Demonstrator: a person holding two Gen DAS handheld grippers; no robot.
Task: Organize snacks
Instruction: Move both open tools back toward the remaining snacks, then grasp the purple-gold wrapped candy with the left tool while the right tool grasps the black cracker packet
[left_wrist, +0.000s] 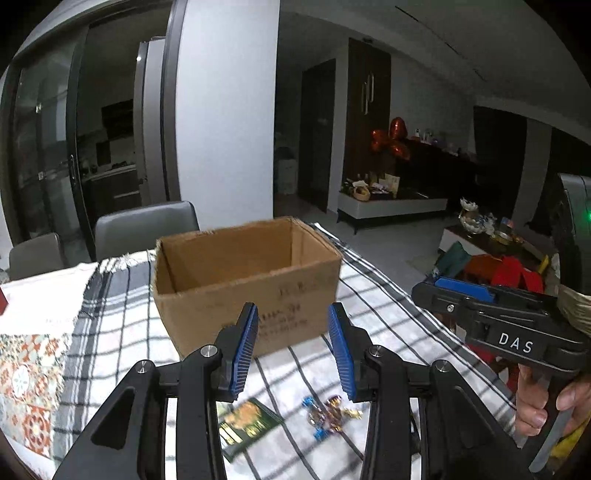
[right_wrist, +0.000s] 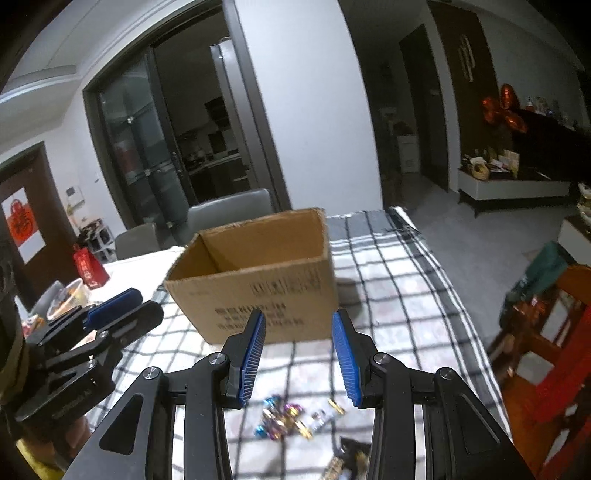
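An open, empty cardboard box (left_wrist: 243, 280) stands on the checked tablecloth (left_wrist: 388, 317); it also shows in the right wrist view (right_wrist: 258, 280). My left gripper (left_wrist: 293, 325) is open and empty, held above the cloth in front of the box. Below it lie a green snack packet (left_wrist: 247, 424) and several foil-wrapped candies (left_wrist: 328, 411). My right gripper (right_wrist: 299, 332) is open and empty too, over the same candies (right_wrist: 284, 415) and a dark packet (right_wrist: 347, 458). The right gripper's body shows in the left wrist view (left_wrist: 491, 314), and the left gripper's in the right wrist view (right_wrist: 110, 314).
Grey chairs (left_wrist: 144, 225) stand behind the table. A patterned cloth (left_wrist: 29, 384) covers the table's left part. A red bag (right_wrist: 88, 266) and a food container (right_wrist: 70, 295) sit at far left. Red and orange chairs (right_wrist: 554, 350) stand beyond the right table edge.
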